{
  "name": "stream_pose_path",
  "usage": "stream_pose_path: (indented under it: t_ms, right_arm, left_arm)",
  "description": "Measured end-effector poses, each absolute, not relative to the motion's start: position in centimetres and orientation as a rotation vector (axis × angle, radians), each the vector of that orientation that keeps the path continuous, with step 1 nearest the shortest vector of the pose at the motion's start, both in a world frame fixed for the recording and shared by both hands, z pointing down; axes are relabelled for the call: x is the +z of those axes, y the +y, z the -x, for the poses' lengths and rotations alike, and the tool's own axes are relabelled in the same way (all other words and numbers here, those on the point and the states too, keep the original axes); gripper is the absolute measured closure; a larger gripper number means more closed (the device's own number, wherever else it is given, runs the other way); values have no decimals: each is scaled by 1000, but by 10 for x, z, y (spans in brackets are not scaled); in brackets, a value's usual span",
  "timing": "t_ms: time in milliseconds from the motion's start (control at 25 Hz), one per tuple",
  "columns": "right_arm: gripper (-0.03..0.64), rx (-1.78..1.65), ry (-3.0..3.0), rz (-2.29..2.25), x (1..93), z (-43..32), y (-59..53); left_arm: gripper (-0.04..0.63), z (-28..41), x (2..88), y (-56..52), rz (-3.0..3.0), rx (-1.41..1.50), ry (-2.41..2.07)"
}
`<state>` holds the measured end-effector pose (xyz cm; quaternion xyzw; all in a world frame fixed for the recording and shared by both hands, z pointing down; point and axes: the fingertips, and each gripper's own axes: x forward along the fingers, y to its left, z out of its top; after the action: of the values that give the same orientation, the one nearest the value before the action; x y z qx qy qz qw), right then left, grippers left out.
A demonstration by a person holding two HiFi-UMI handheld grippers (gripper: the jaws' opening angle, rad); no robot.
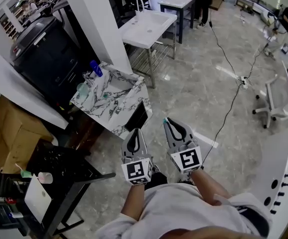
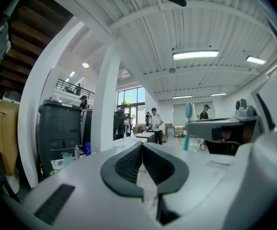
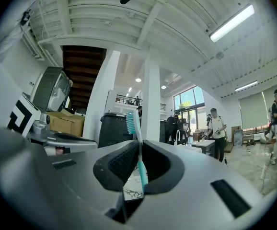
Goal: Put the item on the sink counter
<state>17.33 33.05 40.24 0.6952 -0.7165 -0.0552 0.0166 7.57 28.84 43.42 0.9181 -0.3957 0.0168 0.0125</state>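
The marble-patterned sink counter [image 1: 126, 106] stands ahead and to the left of both grippers, with a blue bottle [image 1: 96, 68] and a pale green cup [image 1: 82, 89] on its far corner. My right gripper [image 1: 170, 121] is shut on a teal toothbrush [image 3: 137, 143], which stands upright between the jaws with its bristle head on top. The brush head also shows in the left gripper view [image 2: 189, 111]. My left gripper [image 1: 135, 131] is beside the right one, shut and holding nothing [image 2: 142, 145]. Both grippers point level, over the floor and short of the counter.
A white column [image 1: 101, 24] and a black bin [image 1: 47, 54] stand behind the counter. Cardboard boxes [image 1: 12, 133] and a black rack [image 1: 69, 171] are at the left. A white sink [image 1: 146, 26], an office chair [image 1: 276, 101] and a floor cable [image 1: 228, 113] lie further off.
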Motion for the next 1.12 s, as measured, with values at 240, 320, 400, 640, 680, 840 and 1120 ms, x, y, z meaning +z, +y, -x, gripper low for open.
stream_pose_path:
  t_ms: [240,320,400,640,680,840,1120]
  right_arm:
    - [594,-153,-2184,-2184,400,-157,276]
    - [594,-153,-2187,-2182,399,-150,262]
    - [594,-157,-2175,-2183,397,-145,251]
    - [594,-153,-2176,-2155,401,-135,228]
    - [594,-146,-2172,-2153,402,-136,225]
    - [594,-137,-2170,-2159,402,-145,211]
    - [594,-133,-2185,-2167,410,-170,165]
  left_arm:
    - [584,-59,432,230,-2869,58,-1196]
    - [584,-54,431,216,-2873,59,-1176]
    - [584,-51,429,205,-2882,50,-1143]
    - [584,-46,438,181,-2878,52,-1080]
    - [584,-46,441,178,-2875,55,-1078]
    - [584,-51,448,165,-2861,77,-1078]
    - [584,-65,453,121,-2848,106,-1127]
